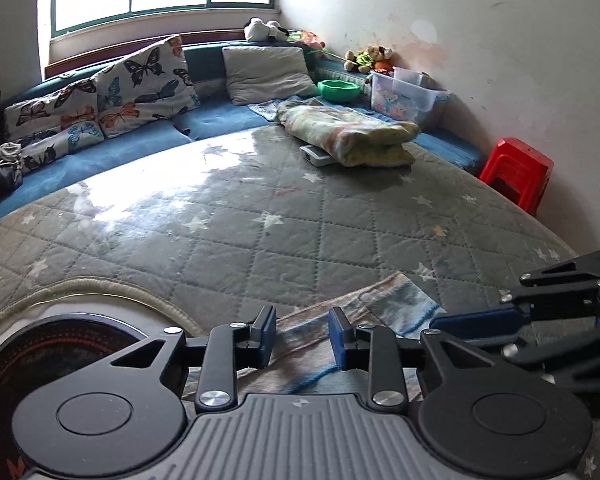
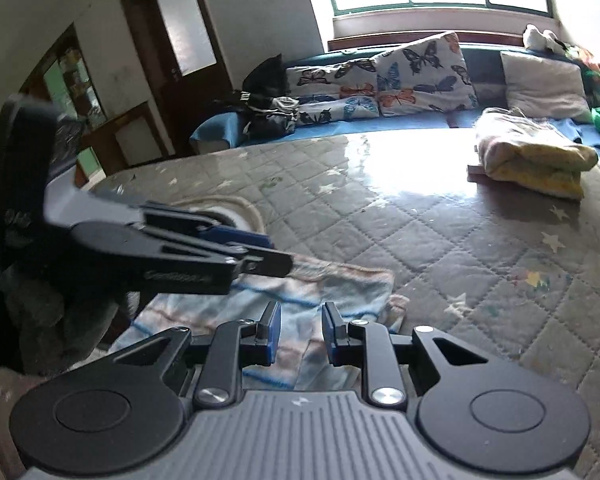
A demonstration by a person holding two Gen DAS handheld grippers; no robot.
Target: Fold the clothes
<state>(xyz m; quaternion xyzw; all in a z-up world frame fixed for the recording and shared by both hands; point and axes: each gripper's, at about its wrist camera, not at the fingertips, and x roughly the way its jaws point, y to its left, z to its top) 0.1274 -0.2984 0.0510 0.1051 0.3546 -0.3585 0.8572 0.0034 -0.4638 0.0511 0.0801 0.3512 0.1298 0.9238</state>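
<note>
2 open fingers [image 1: 302,338], striped cloth [image 2: 324,292] beneath

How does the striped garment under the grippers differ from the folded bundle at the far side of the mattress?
The striped garment lies thin and spread out by the near edge, while the folded bundle is stacked thick at the far side. The garment is pale blue with blue and pinkish stripes; the bundle shows yellow and faded patterned layers. The bundle rests partly on a flat white object; the garment lies straight on the mattress. Both are soft fabric.
</note>
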